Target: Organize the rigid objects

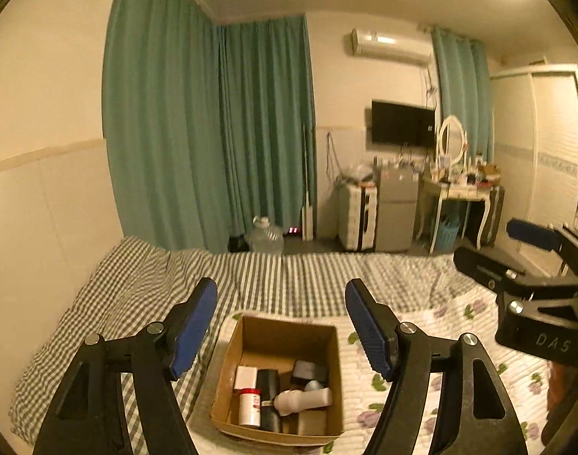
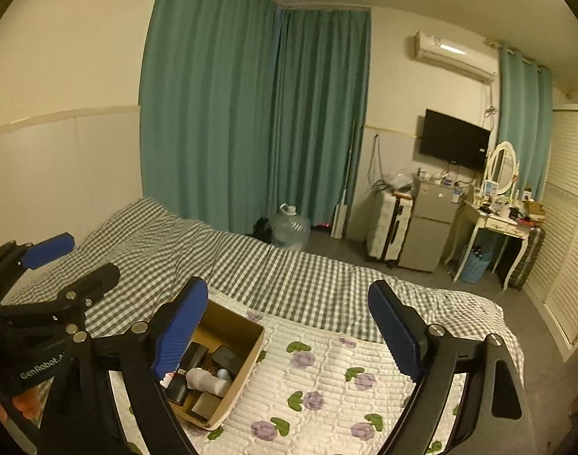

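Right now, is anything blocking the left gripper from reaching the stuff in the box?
Nothing visible does. The left gripper hangs open above the cardboard box, whose top is open, with the white bottle lying uncovered on top.

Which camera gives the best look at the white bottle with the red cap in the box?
The left wrist view: the red-capped bottle stands fully visible in the cardboard box. In the right wrist view a gripper finger hides nearly all of it.

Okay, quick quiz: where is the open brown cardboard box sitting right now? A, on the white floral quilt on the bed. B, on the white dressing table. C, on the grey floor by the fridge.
A: the open brown cardboard box rests on the white floral quilt, with small items inside.
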A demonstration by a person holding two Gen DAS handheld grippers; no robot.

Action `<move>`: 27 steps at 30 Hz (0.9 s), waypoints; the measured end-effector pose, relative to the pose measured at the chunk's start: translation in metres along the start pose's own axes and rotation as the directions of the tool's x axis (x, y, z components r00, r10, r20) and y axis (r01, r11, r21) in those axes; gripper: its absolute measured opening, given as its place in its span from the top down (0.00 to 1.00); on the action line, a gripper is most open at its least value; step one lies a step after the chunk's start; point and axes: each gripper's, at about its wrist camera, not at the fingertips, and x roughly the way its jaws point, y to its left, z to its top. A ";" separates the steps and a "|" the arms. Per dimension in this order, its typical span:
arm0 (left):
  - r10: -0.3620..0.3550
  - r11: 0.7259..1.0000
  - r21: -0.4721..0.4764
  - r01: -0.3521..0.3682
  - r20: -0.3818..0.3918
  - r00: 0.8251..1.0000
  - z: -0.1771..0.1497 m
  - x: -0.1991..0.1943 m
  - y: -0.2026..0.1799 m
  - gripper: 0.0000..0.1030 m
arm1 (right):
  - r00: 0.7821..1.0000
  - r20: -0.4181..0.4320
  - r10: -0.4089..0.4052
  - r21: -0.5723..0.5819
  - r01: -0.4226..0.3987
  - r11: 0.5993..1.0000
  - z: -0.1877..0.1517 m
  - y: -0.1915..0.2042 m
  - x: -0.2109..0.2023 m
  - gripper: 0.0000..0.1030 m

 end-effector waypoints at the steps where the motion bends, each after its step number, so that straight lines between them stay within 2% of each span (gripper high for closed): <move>1: -0.002 1.000 -0.009 0.002 0.019 1.000 -0.002 -0.005 0.000 0.29 | 1.000 0.009 -0.007 0.006 0.007 1.000 -0.002 -0.001 -0.007 0.11; 4: -0.006 1.000 -0.019 0.007 0.060 0.998 -0.013 -0.016 -0.001 0.28 | 0.999 0.044 -0.027 0.037 0.026 0.999 -0.012 -0.003 -0.024 0.00; 8: -0.014 1.000 -0.009 0.015 0.079 0.997 -0.031 -0.025 0.000 0.26 | 0.993 0.088 -0.074 0.068 0.068 0.995 -0.032 -0.008 -0.044 0.00; 10: 0.015 1.000 0.001 -0.015 0.087 0.996 -0.045 -0.028 -0.002 0.25 | 0.993 0.092 -0.079 0.090 0.071 0.993 -0.047 -0.011 -0.046 0.00; 12: 0.012 1.000 -0.005 -0.012 0.086 0.996 -0.059 -0.027 -0.004 0.25 | 0.992 0.094 -0.080 0.110 0.070 0.991 -0.062 -0.012 -0.046 0.00; 19: 0.077 0.997 -0.005 -0.077 0.028 0.997 -0.113 -0.017 -0.005 0.25 | 0.990 0.072 -0.117 0.157 0.105 0.982 -0.139 -0.004 -0.030 0.00; 22: 0.081 0.997 -0.010 -0.081 -0.011 0.997 -0.125 -0.010 0.001 0.25 | 0.991 0.047 -0.126 0.169 0.116 0.979 -0.157 -0.003 -0.026 0.00; 27: 0.074 0.997 0.009 -0.074 -0.012 0.997 -0.132 -0.013 0.001 0.25 | 0.991 0.011 -0.133 0.195 0.128 0.972 -0.166 -0.008 -0.019 0.00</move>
